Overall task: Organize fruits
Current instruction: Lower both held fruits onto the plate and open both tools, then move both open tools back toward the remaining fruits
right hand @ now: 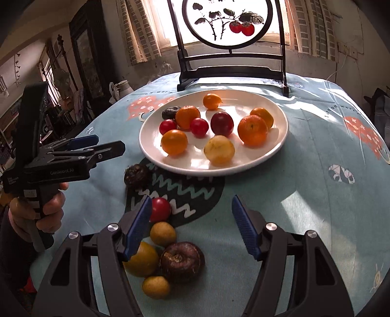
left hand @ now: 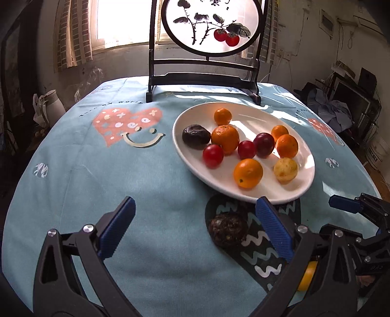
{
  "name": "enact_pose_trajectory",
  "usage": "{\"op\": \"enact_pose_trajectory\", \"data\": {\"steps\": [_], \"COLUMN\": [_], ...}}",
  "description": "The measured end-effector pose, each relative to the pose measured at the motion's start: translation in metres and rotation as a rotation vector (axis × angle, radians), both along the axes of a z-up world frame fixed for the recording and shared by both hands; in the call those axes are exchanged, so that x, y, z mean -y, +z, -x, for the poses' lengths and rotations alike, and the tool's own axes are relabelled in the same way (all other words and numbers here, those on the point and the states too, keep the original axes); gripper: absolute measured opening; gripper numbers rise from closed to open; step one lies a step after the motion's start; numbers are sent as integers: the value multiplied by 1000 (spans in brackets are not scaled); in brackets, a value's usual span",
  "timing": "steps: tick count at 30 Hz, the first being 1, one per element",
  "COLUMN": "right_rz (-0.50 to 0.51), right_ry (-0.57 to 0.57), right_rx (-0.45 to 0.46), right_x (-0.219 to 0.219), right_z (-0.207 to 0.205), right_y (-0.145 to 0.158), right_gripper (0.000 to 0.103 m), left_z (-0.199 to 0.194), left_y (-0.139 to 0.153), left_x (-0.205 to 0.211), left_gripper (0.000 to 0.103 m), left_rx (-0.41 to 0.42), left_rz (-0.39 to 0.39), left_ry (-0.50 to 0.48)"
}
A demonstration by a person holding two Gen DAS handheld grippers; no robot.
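Note:
A white oval plate [left hand: 304, 158] [right hand: 277, 143] holds several fruits: oranges, red tomatoes, a purple plum, a yellow fruit and a dark wrinkled one. A dark rough fruit [left hand: 228, 229] [right hand: 137, 175] lies on the cloth just in front of the plate. My left gripper [left hand: 192, 226] is open and empty, low over the cloth with this fruit near its right finger. My right gripper [right hand: 190, 224] is open and empty above loose fruits near the front edge: a red tomato [right hand: 159, 209], two small yellow fruits [right hand: 162, 234], an orange [right hand: 142, 259] and a dark brown fruit [right hand: 182, 261].
A dark wooden stand with a round painted screen [left hand: 212, 24] [right hand: 229, 22] stands at the table's back edge behind the plate. A light blue patterned cloth [left hand: 85, 170] covers the round table. A white jug [left hand: 52, 104] sits off the table at the left.

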State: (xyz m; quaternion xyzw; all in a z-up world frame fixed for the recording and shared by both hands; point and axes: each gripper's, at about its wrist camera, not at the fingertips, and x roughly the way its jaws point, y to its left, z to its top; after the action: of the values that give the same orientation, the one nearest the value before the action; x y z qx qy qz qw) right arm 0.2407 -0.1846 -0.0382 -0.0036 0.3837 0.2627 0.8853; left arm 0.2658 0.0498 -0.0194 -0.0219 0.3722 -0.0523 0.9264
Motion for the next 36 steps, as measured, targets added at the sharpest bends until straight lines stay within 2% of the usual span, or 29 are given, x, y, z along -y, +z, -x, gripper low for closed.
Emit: {"op": "enact_pose_trajectory", "data": {"steps": [4,6,9,18,22,25,27,30,36], "right_rz": [5,11,-38,-8,69,76,76,77,60], "right_ry": [-24,-38,-10,99,119,122,113,111,104], "right_rx": [-3,-47,-135,-129,-124,-134,-128,-134,-133], "right_x": [6,9,12,7,-2,-4,-4,-4,-4], "right_z": [23,27,26,55,64,64,63,62,60], "right_y": [-4,-8,-15,-12,-19,-23,-24,-25,-25], "right_gripper": [68,68,68,68,68,68,66,51,43], "left_z": [19,22,24,26,29,30,31,32,33], "left_y": [1,2,2,5,6,6,7,7,8], "left_x": [-5,-6,-5,-5,1,6,7,7,9], "left_gripper": [101,101,101,101,101,101,101,101,101], "left_rx": [4,17,22,31,47,56,60,60,62], "left_rz": [33,28,8,13,-28,-59,-62,-60,-57], "left_ry": [-2,3,9,8,-2,-7,-12,-18,-33]}}
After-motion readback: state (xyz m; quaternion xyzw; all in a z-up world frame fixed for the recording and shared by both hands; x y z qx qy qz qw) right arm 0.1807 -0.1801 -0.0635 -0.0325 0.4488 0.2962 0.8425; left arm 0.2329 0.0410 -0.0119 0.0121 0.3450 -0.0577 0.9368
